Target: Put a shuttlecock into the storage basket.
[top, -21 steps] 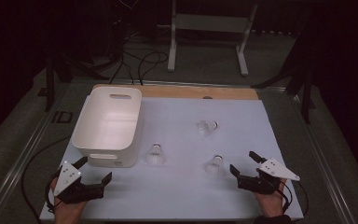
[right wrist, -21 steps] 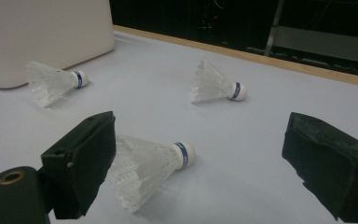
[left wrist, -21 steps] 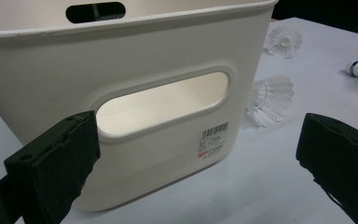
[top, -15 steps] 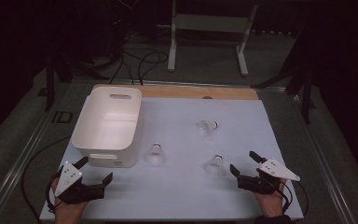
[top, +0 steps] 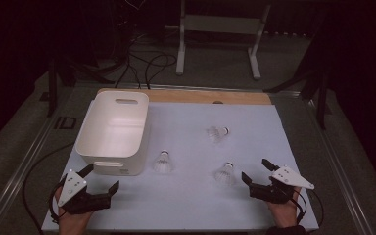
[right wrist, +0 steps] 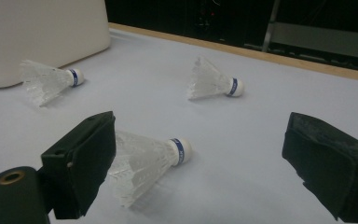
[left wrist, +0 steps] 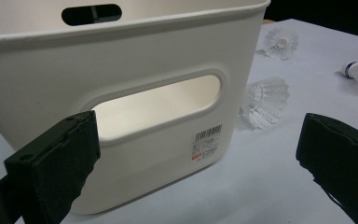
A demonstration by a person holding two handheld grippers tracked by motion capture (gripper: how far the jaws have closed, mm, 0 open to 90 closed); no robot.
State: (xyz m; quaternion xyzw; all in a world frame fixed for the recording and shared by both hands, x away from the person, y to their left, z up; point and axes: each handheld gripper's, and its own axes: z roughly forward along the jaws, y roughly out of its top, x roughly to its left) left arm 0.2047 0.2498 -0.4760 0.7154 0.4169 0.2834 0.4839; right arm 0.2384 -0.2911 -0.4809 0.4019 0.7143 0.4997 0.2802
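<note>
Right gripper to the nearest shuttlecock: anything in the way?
Nothing visible. The right gripper stands open just beside the nearest shuttlecock, which lies on its side on bare table. In the right gripper view that shuttlecock lies just ahead of the jaws, nothing between.

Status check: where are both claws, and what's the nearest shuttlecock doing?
Left claw open, facing the bin. Right claw open, holding nothing. Nearest shuttlecock lies on its side just ahead of it, untouched. Nothing between claw and shuttlecock.
</note>
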